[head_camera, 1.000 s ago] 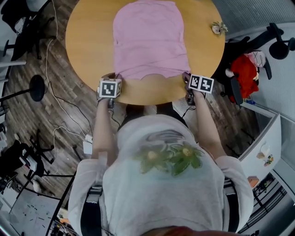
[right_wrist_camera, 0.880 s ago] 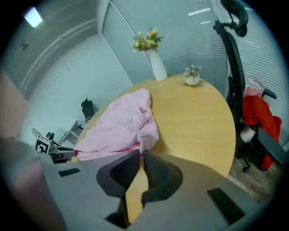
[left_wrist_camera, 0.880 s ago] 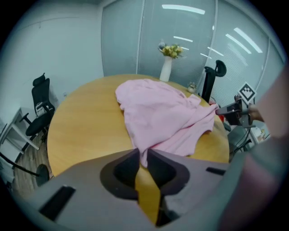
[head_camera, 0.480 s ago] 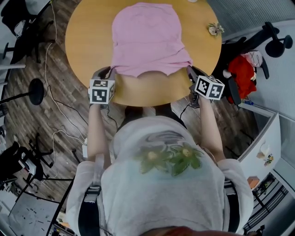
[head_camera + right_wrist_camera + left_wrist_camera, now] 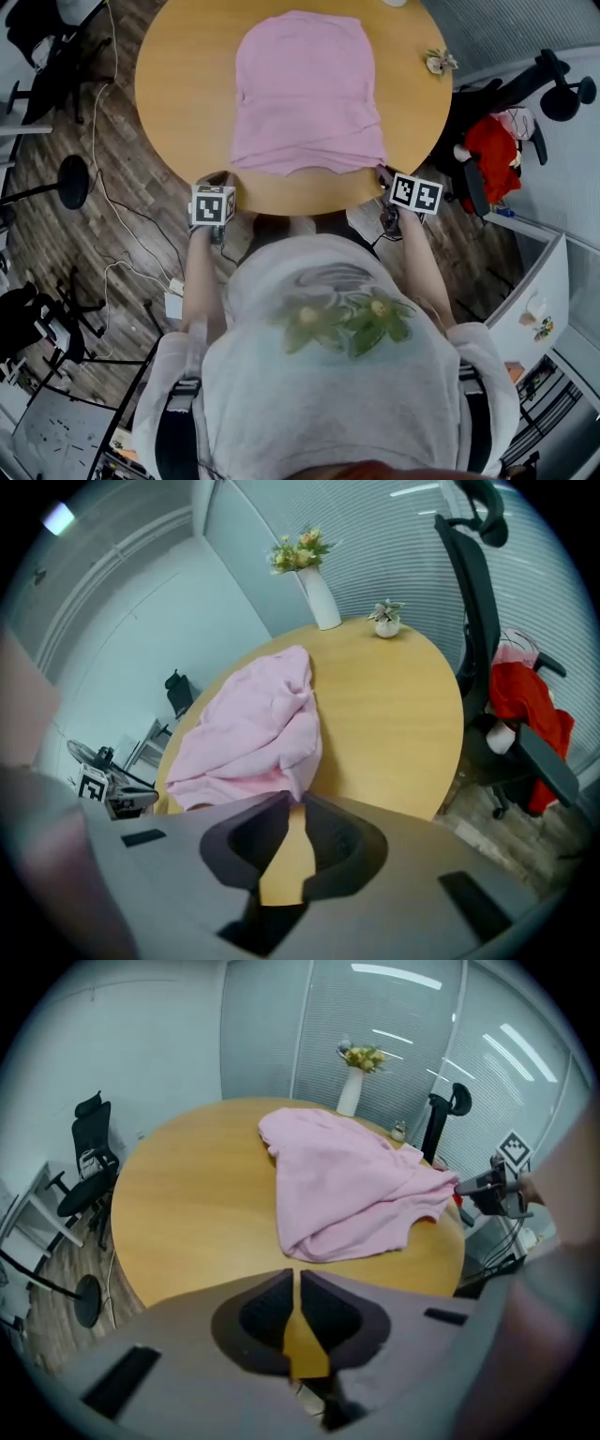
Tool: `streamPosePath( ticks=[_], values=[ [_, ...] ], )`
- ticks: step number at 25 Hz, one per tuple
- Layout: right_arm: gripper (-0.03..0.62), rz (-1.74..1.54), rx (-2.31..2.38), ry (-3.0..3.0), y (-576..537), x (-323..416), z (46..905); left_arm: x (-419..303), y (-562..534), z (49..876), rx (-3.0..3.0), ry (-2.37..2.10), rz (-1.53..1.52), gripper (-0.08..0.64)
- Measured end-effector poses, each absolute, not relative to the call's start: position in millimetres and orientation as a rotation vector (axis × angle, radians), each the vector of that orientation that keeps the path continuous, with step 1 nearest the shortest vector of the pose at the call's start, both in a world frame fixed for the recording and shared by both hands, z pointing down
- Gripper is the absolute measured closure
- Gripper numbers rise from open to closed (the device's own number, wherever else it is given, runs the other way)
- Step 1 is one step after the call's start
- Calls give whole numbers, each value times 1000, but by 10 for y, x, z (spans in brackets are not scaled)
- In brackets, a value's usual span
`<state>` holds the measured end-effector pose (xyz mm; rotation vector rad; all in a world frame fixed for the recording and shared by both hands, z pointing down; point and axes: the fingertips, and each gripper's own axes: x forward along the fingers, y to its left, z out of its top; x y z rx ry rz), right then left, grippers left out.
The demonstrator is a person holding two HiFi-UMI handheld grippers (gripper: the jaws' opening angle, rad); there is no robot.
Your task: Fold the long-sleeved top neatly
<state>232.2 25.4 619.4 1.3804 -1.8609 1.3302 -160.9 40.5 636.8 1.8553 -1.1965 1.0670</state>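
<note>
Right, the long-sleeved top (image 5: pixel 305 94) is lying flat in the middle of the round wooden table (image 5: pixel 178 84), gathered into a pink oblong. Its near hem is curving just short of the table's near edge. The person is standing at that edge, with one gripper at each near corner of the cloth.

The left gripper (image 5: pixel 297 1274) is pointing steeply down over the table's rim. Its jaws have just been closing and are now sitting all but together, with only a thin slit showing bare wood. Nothing is between them, and the top's folded corner is lying ahead of the tips, clear of them.

Over on the other side, the right gripper (image 5: pixel 292 801) is doing much the same. Its jaws have been narrowing too and are standing nearly shut, with table wood showing through the small gap. In its own view the pink edge is running down right to the tips, but I can't tell whether it is touching them.

At the far side of the table, a white vase of flowers (image 5: pixel 317 592) is standing beside a small plant ornament (image 5: pixel 439 60). An office chair with a red garment (image 5: pixel 492 145) over it is sitting off to the right.
</note>
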Motion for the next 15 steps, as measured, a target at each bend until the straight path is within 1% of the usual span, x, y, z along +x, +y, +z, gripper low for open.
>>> streamPosePath(
  ticks=[1, 2, 3, 5, 7, 8, 11, 15],
  values=[
    [521, 1320, 1364, -1857, 272, 2326, 6222, -1602, 411, 6377, 1849, -1197, 1051, 534],
    [437, 1318, 1351, -1851, 288, 2333, 6239, -1589, 407, 6377, 1845, -1196, 1034, 534],
    [410, 1322, 1346, -1846, 299, 2347, 6244, -1574, 392, 6371, 1841, -1196, 1013, 533],
    [410, 1328, 1359, -1842, 292, 2400, 6233, -1540, 336, 6352, 1827, -1197, 951, 508],
    [405, 1330, 1376, -1845, 258, 2456, 6227, -1511, 254, 6347, 1790, -1201, 851, 444],
    [399, 1338, 1384, -1849, 234, 2472, 6228, -1510, 208, 6346, 1763, -1211, 792, 430],
    [388, 1409, 1429, -1863, 144, 2494, 6232, -1549, 95, 6354, 1694, -1255, 664, 426],
    [387, 1540, 1514, -1805, 44, 2568, 6397, -1572, 10, 6419, 1655, -1272, 633, 426]
  ],
)
